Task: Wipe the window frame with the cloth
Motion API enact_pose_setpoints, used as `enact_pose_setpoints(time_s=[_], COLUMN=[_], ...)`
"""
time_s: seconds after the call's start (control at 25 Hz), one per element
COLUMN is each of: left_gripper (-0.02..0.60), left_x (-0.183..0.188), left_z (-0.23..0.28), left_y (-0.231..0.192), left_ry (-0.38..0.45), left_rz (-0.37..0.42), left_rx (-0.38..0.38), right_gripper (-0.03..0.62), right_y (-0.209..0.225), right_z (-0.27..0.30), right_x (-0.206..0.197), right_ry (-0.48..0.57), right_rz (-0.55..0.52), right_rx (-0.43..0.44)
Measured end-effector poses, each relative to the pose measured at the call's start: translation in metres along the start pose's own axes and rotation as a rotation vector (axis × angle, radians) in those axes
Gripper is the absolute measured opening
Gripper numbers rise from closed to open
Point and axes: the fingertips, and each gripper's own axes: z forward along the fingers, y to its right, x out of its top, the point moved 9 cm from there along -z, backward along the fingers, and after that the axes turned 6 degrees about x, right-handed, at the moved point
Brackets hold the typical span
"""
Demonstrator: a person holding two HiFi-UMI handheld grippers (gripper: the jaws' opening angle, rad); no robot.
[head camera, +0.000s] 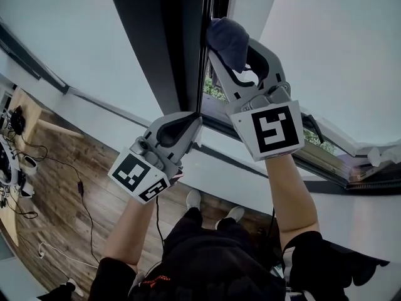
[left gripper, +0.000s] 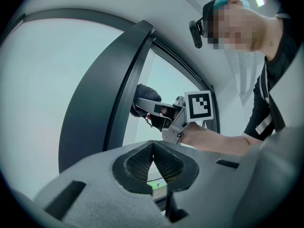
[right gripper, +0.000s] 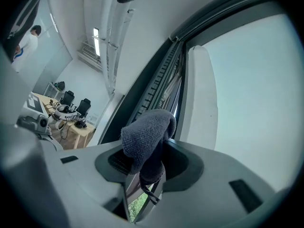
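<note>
Cloth (head camera: 227, 37) in raised right gripper (head camera: 230, 55) against window frame (head camera: 180, 42); left gripper (head camera: 193, 125) lower

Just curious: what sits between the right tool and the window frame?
The cloth, pinched in the right tool, lies against the frame; the head view shows it.

My head camera is looking steeply down from farther back; each gripper camera is peering close along its own jaws — all three are sharing the frame (head camera: 178, 49).
</note>
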Motion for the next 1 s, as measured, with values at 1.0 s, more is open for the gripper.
enact_pose_setpoints(time_s=[1.0], left_gripper=[0.02], left_x=[-0.052], left_z=[0.002], left_y=[-0.002], left_ry=[-0.071], left_rz=[-0.073], left_rx=[0.004], right_gripper=[0.156], right_y=[-0.044], right_z=[-0.01], right_x=[-0.104], right_ry=[-0.146], right_rz=[0.162], right_rx=[0.054])
